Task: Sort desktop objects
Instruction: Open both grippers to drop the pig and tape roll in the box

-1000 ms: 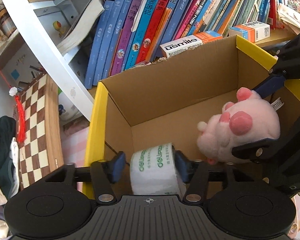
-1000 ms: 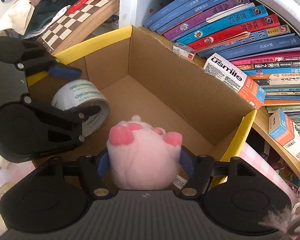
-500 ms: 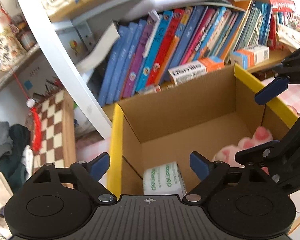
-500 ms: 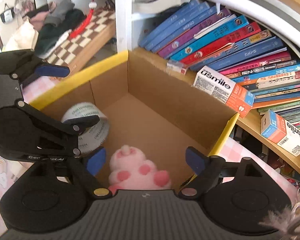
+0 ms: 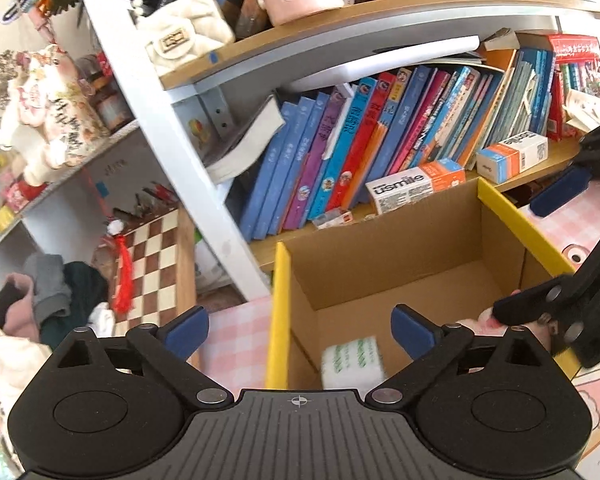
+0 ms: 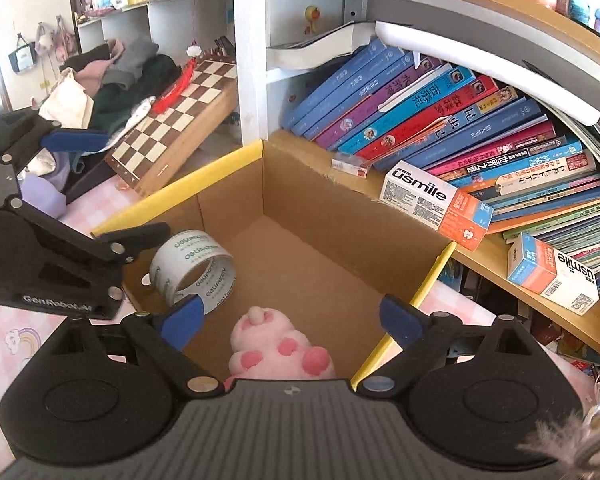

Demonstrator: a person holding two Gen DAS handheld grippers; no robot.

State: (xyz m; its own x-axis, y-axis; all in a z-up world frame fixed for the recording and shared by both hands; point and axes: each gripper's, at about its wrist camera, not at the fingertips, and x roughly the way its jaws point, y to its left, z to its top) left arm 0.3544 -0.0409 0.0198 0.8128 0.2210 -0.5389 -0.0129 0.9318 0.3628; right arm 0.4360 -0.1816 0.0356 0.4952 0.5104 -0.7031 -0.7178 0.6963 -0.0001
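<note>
A cardboard box with yellow rim tape [image 5: 282, 304] [image 6: 204, 174] stands below a bookshelf. A white tape roll with green print [image 5: 354, 362] [image 6: 194, 268] lies on the box floor at the left. A pink plush toy [image 6: 280, 352] lies on the box floor near the front; only a sliver of it [image 5: 486, 316] shows in the left wrist view. My left gripper [image 5: 300, 330] is open and empty above the box's left side; it also shows in the right wrist view [image 6: 84, 184]. My right gripper [image 6: 290, 316] is open and empty above the plush.
A shelf of leaning books [image 5: 372, 148] [image 6: 440, 120] runs behind the box, with toothpaste boxes [image 5: 414, 190] [image 6: 432, 204] on its ledge. A chessboard [image 5: 152, 264] [image 6: 180, 108] and a heap of clothes [image 6: 112, 76] lie to the left. The table has a pink checked cloth [image 5: 236, 344].
Both grippers opened and dropped the tape roll and the plush into the box, then rose and drew back above it. The tape and plush now lie on the box floor.
</note>
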